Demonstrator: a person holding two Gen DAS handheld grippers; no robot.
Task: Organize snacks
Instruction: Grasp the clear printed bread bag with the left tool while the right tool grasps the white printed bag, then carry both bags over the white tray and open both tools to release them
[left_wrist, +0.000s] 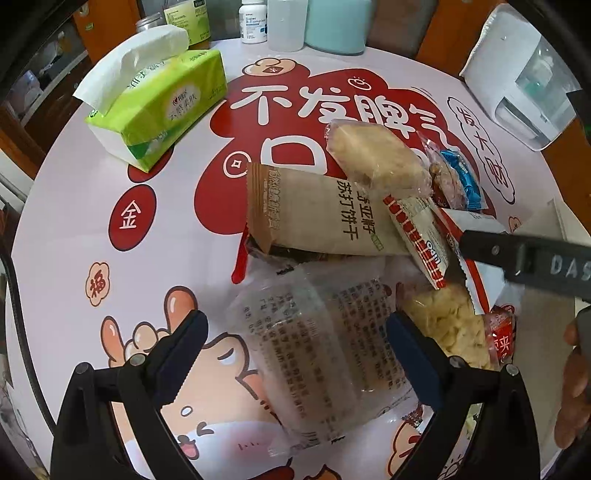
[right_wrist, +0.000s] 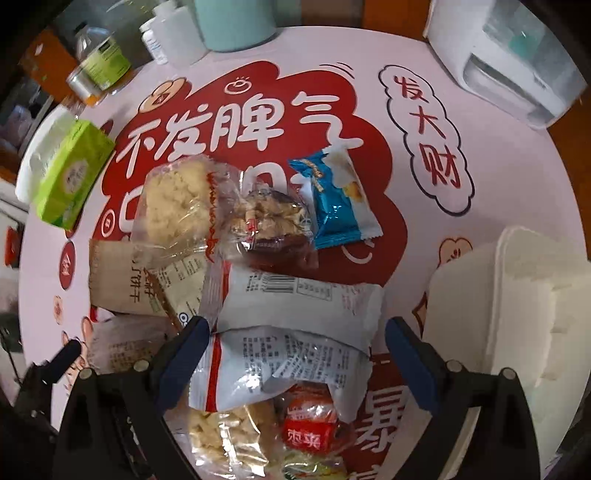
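A pile of wrapped snacks lies on the round printed table (left_wrist: 74, 236). In the left wrist view my left gripper (left_wrist: 295, 336) is open, its fingers either side of a clear wrapped pastry (left_wrist: 325, 354). Beyond it lie a brown soda cracker pack (left_wrist: 317, 210) and a clear pack of pale rice cake (left_wrist: 376, 155). In the right wrist view my right gripper (right_wrist: 295, 343) is open over a white and red snack pack (right_wrist: 295, 306). A blue candy pack (right_wrist: 336, 199), a walnut-date pack (right_wrist: 269, 221) and a red pack (right_wrist: 314, 428) lie around it. The right gripper's finger (left_wrist: 517, 254) reaches in from the right.
A green tissue pack (left_wrist: 159, 107) sits at the far left. Bottles (left_wrist: 253, 20) and a mint cup (left_wrist: 336, 26) stand at the table's back edge. A white appliance (left_wrist: 524, 81) stands at the back right. A white container (right_wrist: 517, 302) sits at the right.
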